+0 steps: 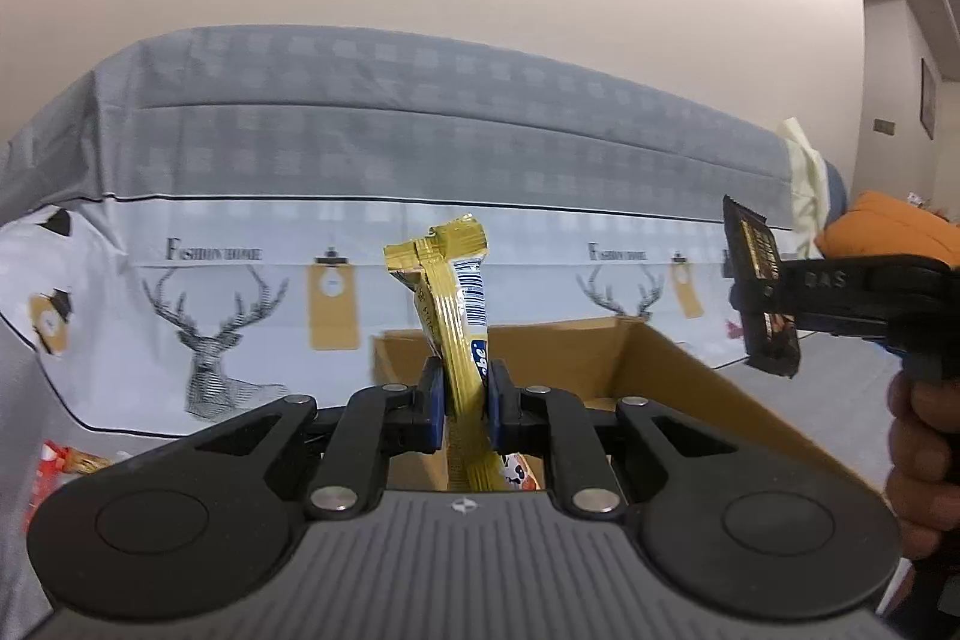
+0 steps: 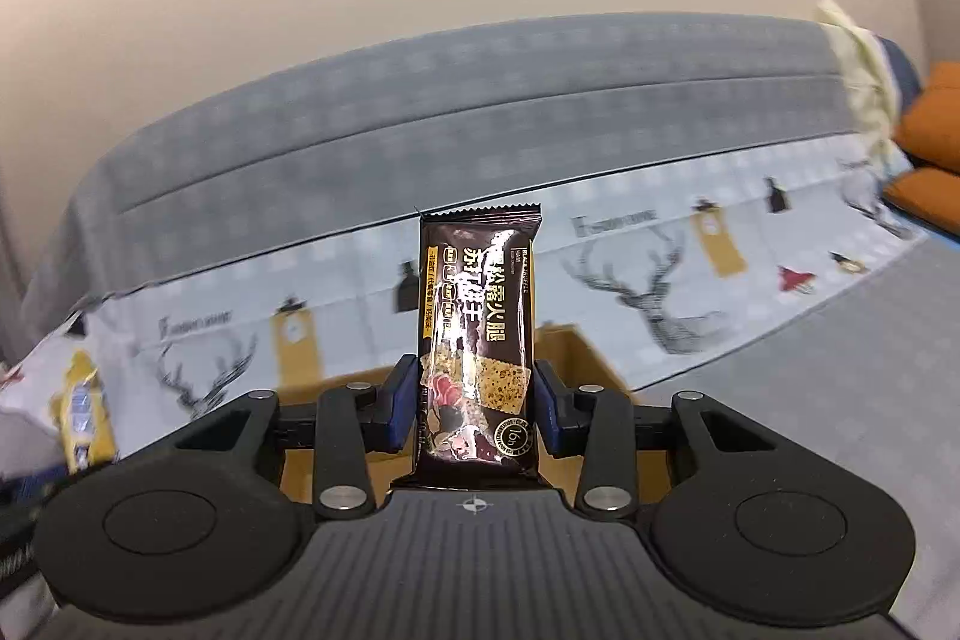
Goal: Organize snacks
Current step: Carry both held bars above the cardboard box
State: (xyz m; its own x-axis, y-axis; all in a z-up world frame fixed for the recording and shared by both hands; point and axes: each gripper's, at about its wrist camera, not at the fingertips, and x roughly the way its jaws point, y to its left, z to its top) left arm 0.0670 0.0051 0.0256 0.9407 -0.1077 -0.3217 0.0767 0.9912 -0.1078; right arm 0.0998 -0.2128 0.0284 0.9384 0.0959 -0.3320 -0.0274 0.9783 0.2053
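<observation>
My left gripper [image 1: 465, 397] clamps a yellow bar [image 1: 459, 304]; my right gripper [image 2: 474, 409] clamps a dark bar [image 2: 477, 334]; both hang above the box [image 1: 648, 370] at twelve o'clock, undropped; a red snack [image 1: 51, 463] waits at eight.

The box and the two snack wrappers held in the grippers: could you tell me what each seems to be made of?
Box: plain brown cardboard, matte, with folded flaps. Yellow wrapper: glossy film, probably plastic or foil laminate, creased with a crimped end. Dark wrapper: shiny printed film, with glare streaks and a serrated seal.
</observation>
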